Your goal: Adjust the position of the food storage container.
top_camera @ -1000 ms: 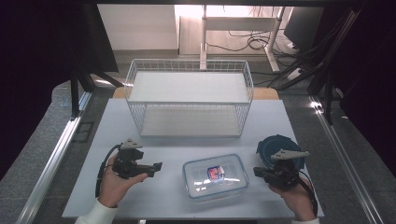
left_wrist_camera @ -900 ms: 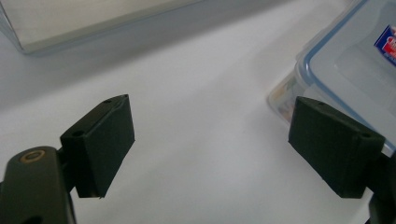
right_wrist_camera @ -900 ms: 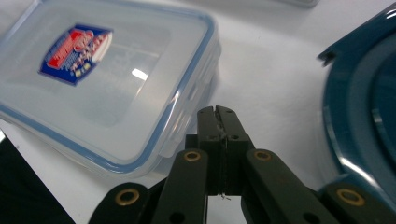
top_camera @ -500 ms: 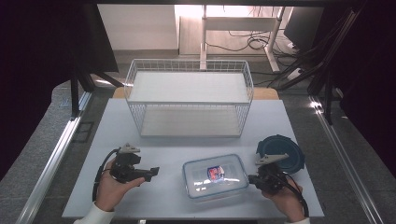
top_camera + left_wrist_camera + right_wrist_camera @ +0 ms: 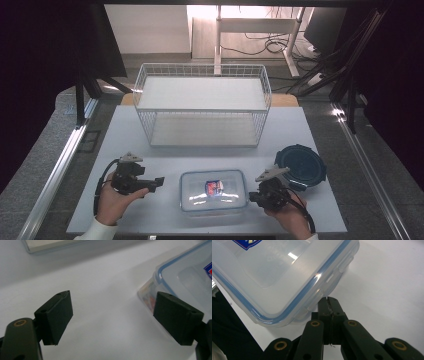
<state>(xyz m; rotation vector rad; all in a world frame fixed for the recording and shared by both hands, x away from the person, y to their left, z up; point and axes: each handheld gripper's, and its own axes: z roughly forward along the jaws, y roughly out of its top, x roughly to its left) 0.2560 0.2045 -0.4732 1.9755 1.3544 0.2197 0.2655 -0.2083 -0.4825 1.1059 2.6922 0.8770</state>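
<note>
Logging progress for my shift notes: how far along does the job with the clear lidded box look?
Early. The clear box sits lidded on the table. In hand: the left gripper is open beside it, the right gripper shut at its side latch. Opening or moving it remains.

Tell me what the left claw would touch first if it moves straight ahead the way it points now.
Most likely the clear lidded container. The open left claw points toward its near side, with bare table between them. In the left gripper view the container's corner lies just beyond one jaw, so depth is uncertain.

The sticker (image 5: 214, 187) on the container lid (image 5: 200, 197) is unreadable
</note>
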